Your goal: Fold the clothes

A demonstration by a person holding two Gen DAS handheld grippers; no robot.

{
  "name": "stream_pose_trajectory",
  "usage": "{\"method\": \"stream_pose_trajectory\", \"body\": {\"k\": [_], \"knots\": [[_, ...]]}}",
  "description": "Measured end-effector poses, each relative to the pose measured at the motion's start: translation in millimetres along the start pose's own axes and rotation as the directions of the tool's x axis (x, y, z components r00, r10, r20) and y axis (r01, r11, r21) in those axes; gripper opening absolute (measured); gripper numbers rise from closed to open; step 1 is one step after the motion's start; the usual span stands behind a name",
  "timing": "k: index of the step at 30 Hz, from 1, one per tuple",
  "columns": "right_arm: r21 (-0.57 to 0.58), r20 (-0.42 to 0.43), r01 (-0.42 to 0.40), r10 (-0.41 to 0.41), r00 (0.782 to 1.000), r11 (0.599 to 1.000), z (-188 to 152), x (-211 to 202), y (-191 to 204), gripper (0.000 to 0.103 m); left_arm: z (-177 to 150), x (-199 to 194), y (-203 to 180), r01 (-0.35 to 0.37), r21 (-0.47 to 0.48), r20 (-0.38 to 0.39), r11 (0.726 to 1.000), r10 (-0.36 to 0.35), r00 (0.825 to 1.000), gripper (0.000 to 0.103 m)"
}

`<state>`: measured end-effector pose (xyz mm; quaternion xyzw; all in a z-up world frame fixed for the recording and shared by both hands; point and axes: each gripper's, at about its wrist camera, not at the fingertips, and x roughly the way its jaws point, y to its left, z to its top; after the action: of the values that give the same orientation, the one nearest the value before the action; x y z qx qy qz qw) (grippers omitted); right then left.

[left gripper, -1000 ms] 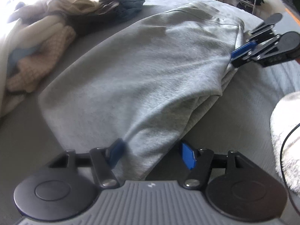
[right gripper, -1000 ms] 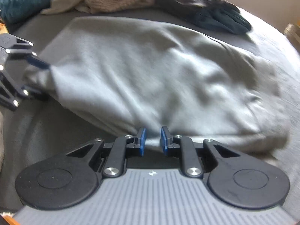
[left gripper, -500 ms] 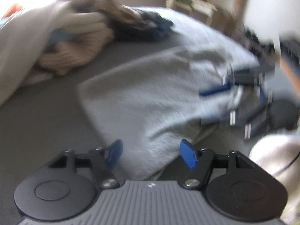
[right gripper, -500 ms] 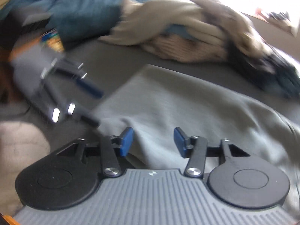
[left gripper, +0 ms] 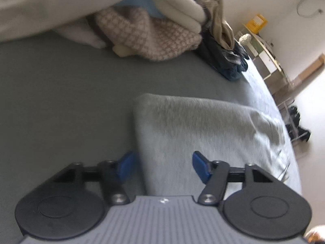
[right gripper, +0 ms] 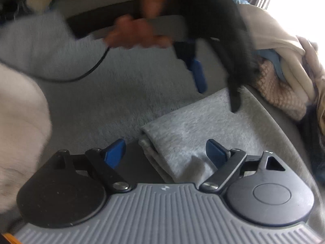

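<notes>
Bedroom, grey bed [left gripper: 61,93]: unsorted clothes pile [left gripper: 150,38] at back; folded grey garment [left gripper: 203,134] in front. Left tongs [left gripper: 162,165] straddle its left edge, jaws just closing, not yet pinching; right tongs [right gripper: 165,153], jaws just opening, stand spread over its corner. Step: re-gripping for another fold; motion blur hides the layers.

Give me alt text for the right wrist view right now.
The right gripper is open over a corner of the folded grey garment on the bed. Beyond, a hand holds the left gripper; a clothes pile lies at right.
</notes>
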<state>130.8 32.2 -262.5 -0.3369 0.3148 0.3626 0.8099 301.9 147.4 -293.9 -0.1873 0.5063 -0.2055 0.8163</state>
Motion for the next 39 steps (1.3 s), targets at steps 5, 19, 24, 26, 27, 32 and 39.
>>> {"method": "stream_pose_trajectory", "body": {"k": [5,19,24,26,27,32,39], "knots": [[0.052,-0.027,0.066,-0.065,0.998,0.996,6.0,17.2,-12.3,0.086,12.6,24.9,4.4,-0.034,-0.094,-0.012,0.995,0.033,0.999,0.027],[0.254,0.084,0.046,-0.070,0.994,0.966,9.1,-18.6,-54.4,0.021,31.5,9.0,-18.8,-0.012,-0.245,0.042,0.970,0.023,0.999,0.009],[0.397,0.169,0.047,-0.124,0.978,0.917,4.7,-56.2,-79.2,0.020,51.8,-8.2,-68.8,0.027,-0.188,0.091,0.982,-0.010,0.996,0.009],[0.459,0.204,0.053,-0.164,0.965,0.887,-1.5,-75.8,-91.8,0.020,60.9,-11.5,-98.0,0.047,-0.146,0.110,0.988,-0.031,0.993,0.009],[0.492,0.220,0.057,-0.187,0.958,0.869,-6.2,-85.9,-99.0,0.020,65.7,-11.6,-113.8,0.059,-0.124,0.118,0.991,-0.044,0.992,0.009],[0.682,0.240,0.082,-0.328,0.913,0.727,-51.6,-136.8,-142.5,0.020,85.8,10.5,-206.8,0.124,-0.011,0.115,0.992,-0.122,0.986,0.009],[0.911,0.144,0.080,-0.492,0.859,0.405,-170.1,-207.9,-182.6,0.020,79.1,81.5,-339.6,0.222,0.198,0.006,0.955,-0.228,0.974,0.035]]}}
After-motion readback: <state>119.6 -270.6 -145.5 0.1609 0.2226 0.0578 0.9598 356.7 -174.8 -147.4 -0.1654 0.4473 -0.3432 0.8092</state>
